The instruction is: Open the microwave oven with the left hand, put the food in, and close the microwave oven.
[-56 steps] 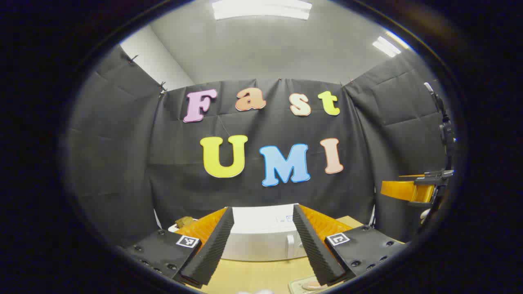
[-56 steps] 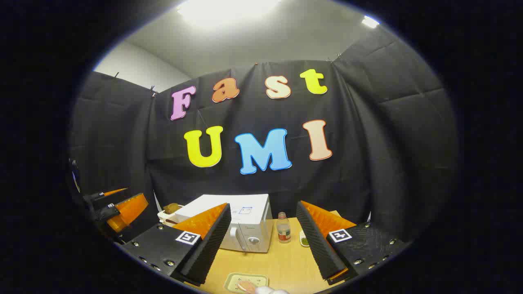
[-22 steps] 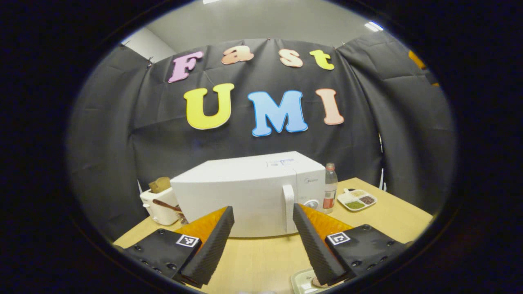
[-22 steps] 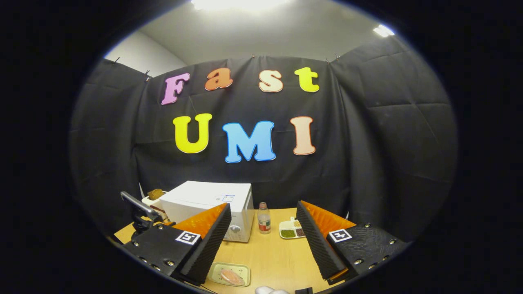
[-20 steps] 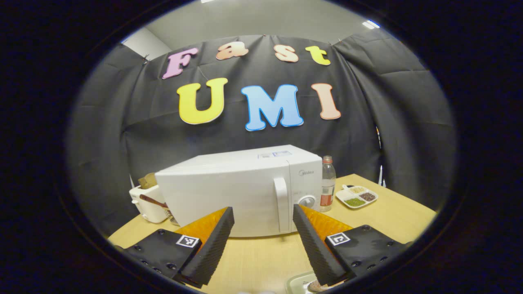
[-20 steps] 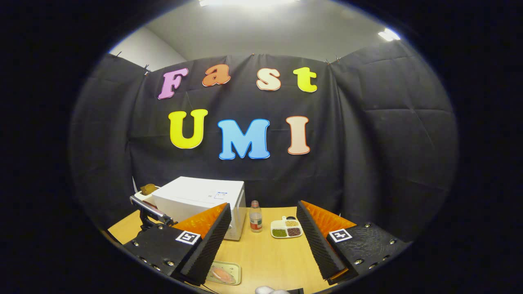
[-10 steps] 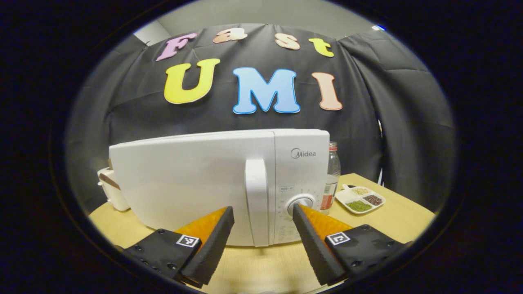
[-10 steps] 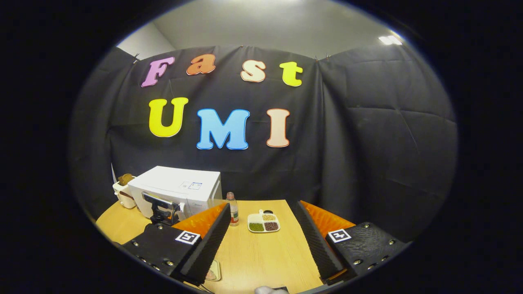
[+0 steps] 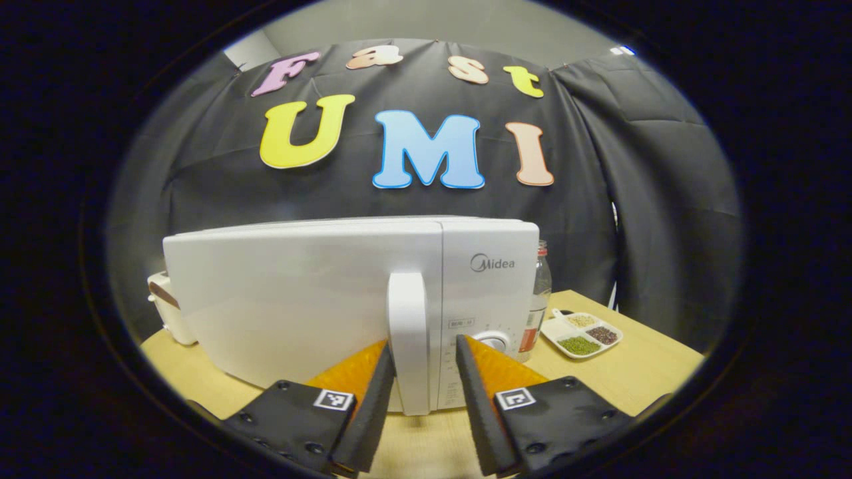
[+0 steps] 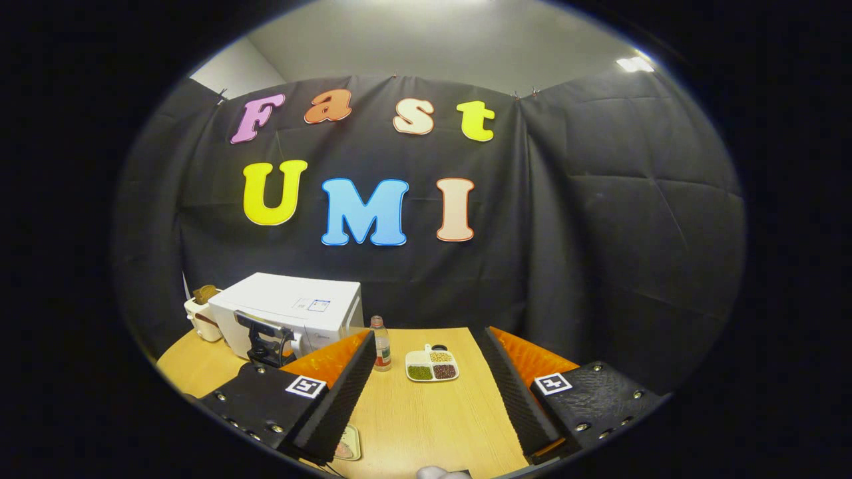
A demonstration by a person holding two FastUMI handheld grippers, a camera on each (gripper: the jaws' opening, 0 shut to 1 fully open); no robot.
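1. The microwave oven [image 9: 319, 299] stands shut on the wooden surface [image 10: 426, 412]; opening it appears barely begun, with loading and closing left.
2. The left gripper [image 9: 422, 392] has its fingers [image 9: 373, 406] straddling the door handle [image 9: 409, 339]; whether they press it cannot be told.
3. The handle's long axis runs upright, the door facing the left gripper.
4. The right gripper [image 10: 426, 392] hangs released, well away from the oven; the food tray [image 10: 349, 442] lies by its left finger.
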